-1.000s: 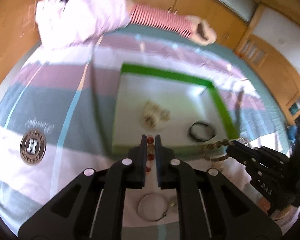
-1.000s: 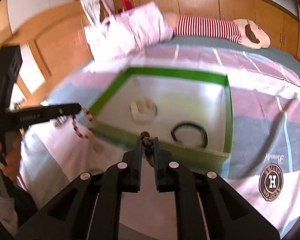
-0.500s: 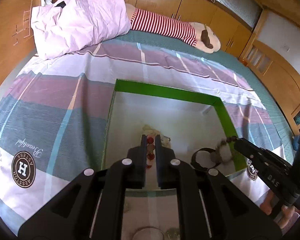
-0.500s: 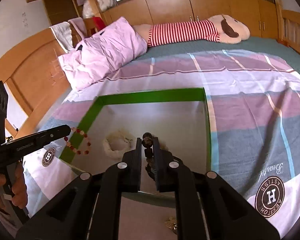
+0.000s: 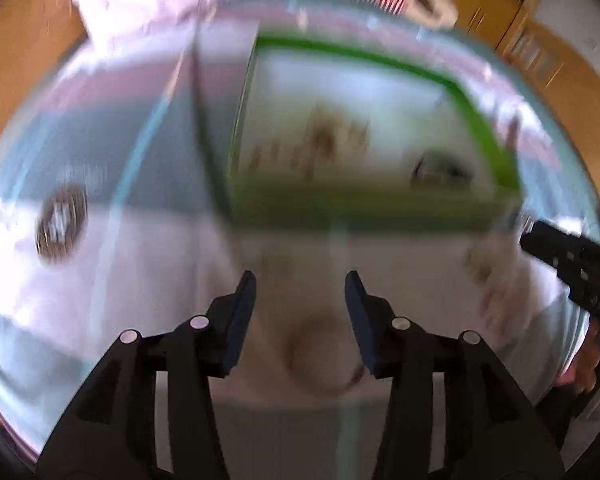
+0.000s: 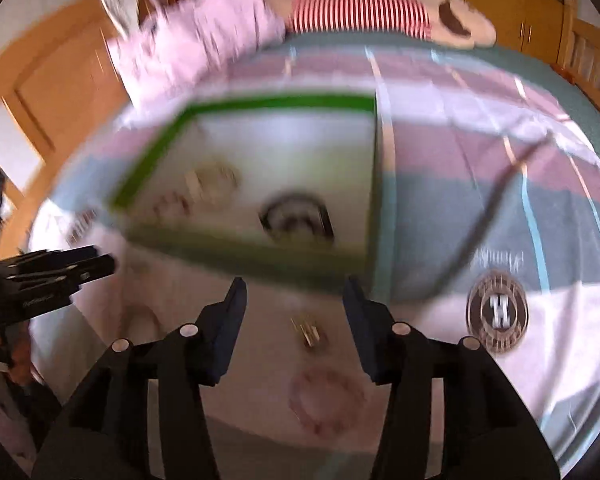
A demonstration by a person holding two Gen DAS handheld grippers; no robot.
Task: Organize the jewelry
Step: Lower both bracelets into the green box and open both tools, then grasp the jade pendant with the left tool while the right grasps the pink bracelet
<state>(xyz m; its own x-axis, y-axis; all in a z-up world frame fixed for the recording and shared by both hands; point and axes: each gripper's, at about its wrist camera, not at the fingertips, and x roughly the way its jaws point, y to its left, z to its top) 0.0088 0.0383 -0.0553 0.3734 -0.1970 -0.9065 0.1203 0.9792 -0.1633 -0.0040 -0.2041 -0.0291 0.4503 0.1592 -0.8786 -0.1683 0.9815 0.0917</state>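
The green-rimmed tray (image 6: 260,103) on the bed (image 6: 480,208) is taken as landmark. Left of it, in the right wrist view, the left claw (image 6: 100,263) is seen; its jaws have just been opening, and nothing is held between them. Inside the tray, a blurred reddish bead string (image 6: 172,204), a pale bracelet (image 6: 216,178) and a dark ring (image 6: 296,218) are seen. In front of the tray, a gold piece (image 6: 306,330) and a pinkish bracelet (image 6: 326,402) are lain on the bedspread, under the right claw (image 6: 294,292), whose jaws have likewise just been opening, empty.
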